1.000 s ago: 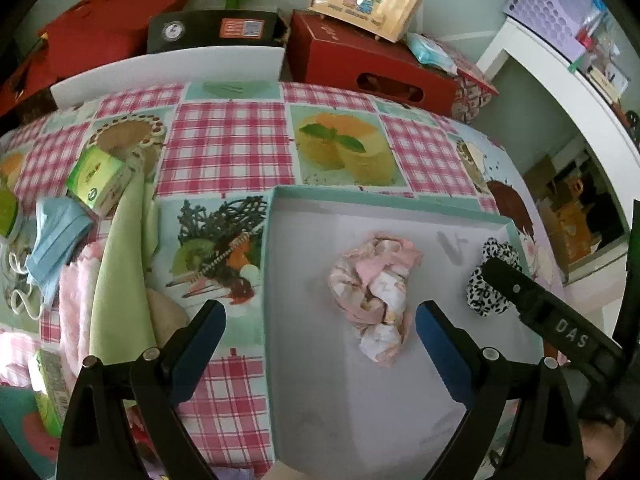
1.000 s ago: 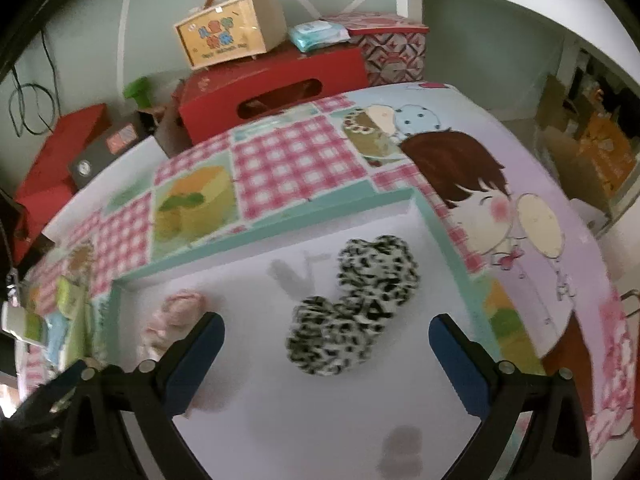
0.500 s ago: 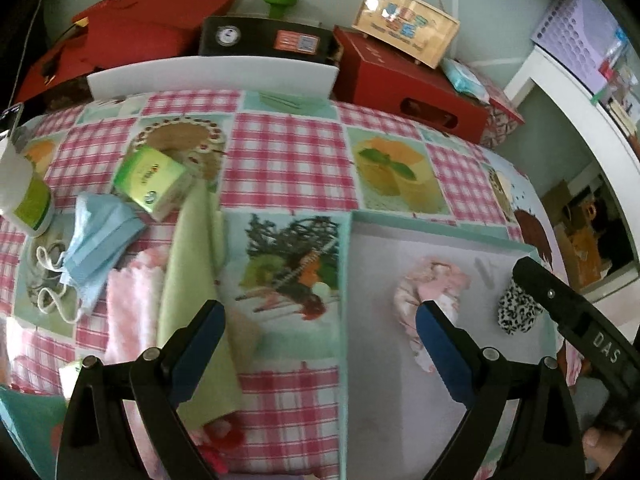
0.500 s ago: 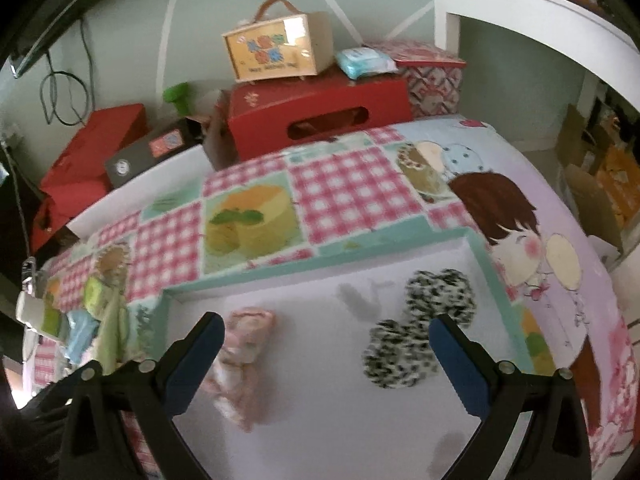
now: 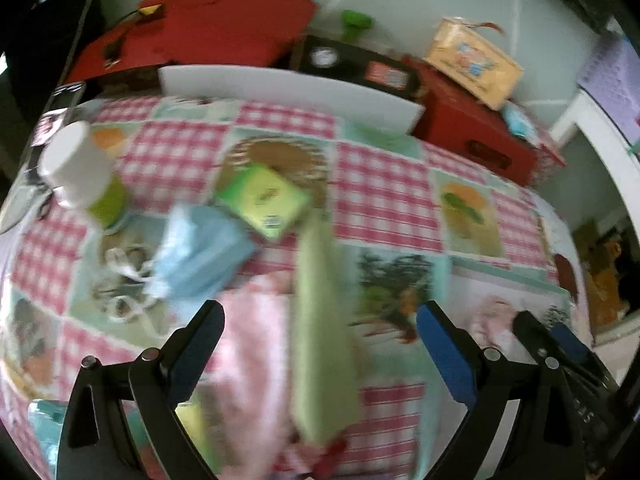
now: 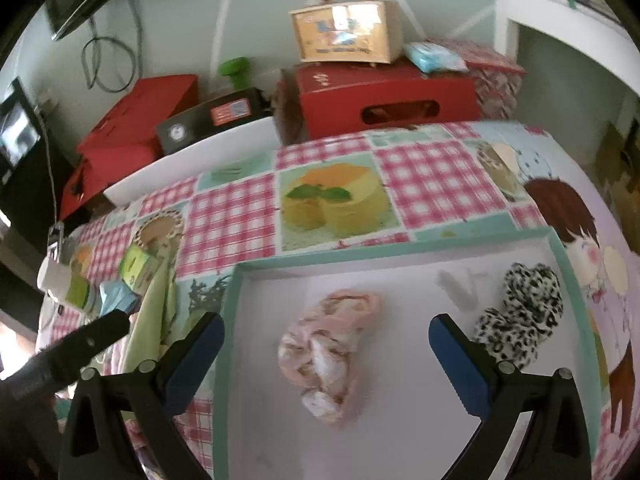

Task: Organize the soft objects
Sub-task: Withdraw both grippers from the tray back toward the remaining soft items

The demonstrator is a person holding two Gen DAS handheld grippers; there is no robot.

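1. Cloth, pale green (image 5: 320,320), is lying folded in a long strip on the checked tablecloth (image 5: 384,196), and in the blurred left wrist view it is running straight down between the spread fingers of the left gripper (image 5: 320,356).
2. A pink cloth (image 5: 256,344) is lying just beside the green one on its left, and a stack of blue face masks (image 5: 200,256) is sitting beyond it with white ear loops trailing off to the side.
3. A green packet (image 5: 264,198) is resting at the far end of the green strip, touching the masks, and a white-capped bottle (image 5: 78,168) is standing further left.
4. The left gripper is hanging released over the cloths with nothing between its blue pads (image 5: 444,352).
5. In the right wrist view a crumpled pink patterned cloth (image 6: 328,356) is lying inside a shallow white tray with a teal rim (image 6: 400,250), near its middle.
6. A black-and-white spotted scrunchie (image 6: 520,312) is lying in the same tray toward its right wall, well apart from the pink bundle.
7. The right gripper (image 6: 326,344) is hovering released above the tray, its jaws standing wide to either side of the pink bundle and gripping nothing.
8. Red boxes (image 6: 384,100) and a tan carry case (image 6: 344,34) are sitting past the table's far edge.
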